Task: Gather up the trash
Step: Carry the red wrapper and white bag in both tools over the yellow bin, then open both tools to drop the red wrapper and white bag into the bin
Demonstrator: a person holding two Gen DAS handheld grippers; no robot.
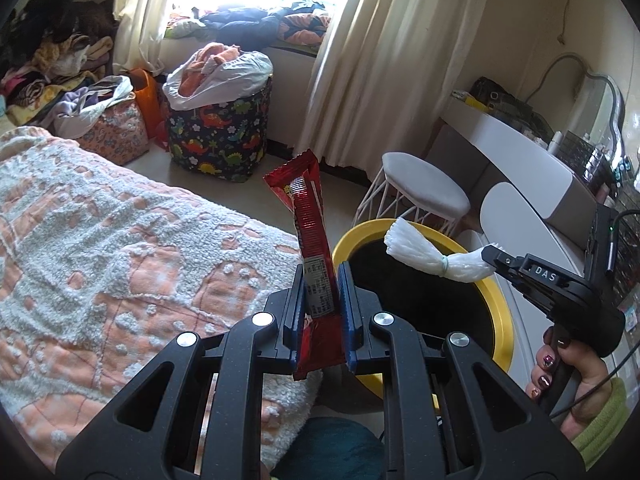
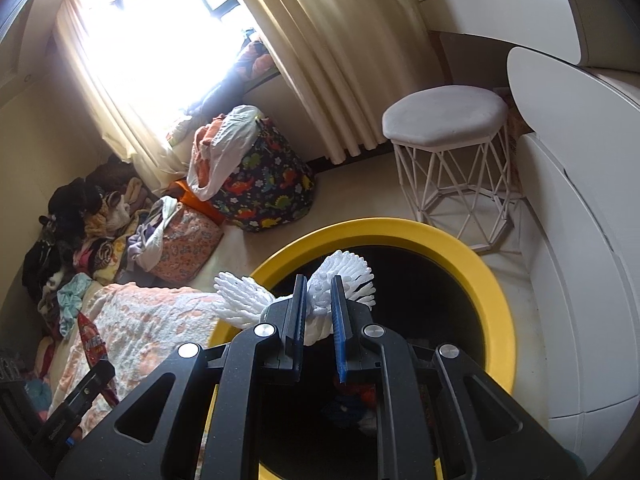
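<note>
Both pieces picked up, none dropped yet | left hand-held gripper (image 1: 320, 300) pinches red snack wrapper (image 1: 310, 232) beside yellow-rimmed bin (image 2: 496, 296) | right hand-held gripper (image 2: 318, 312) pinches white foam netting (image 2: 340, 280) above bin mouth | releases left

Red wrapper (image 1: 314, 248): lower end hidden behind left gripper (image 1: 320, 296) linkage. Print too small to read. Yellow-rimmed bin (image 2: 472, 268): interior below right gripper (image 2: 317, 312) dark, contents indistinct.
</note>
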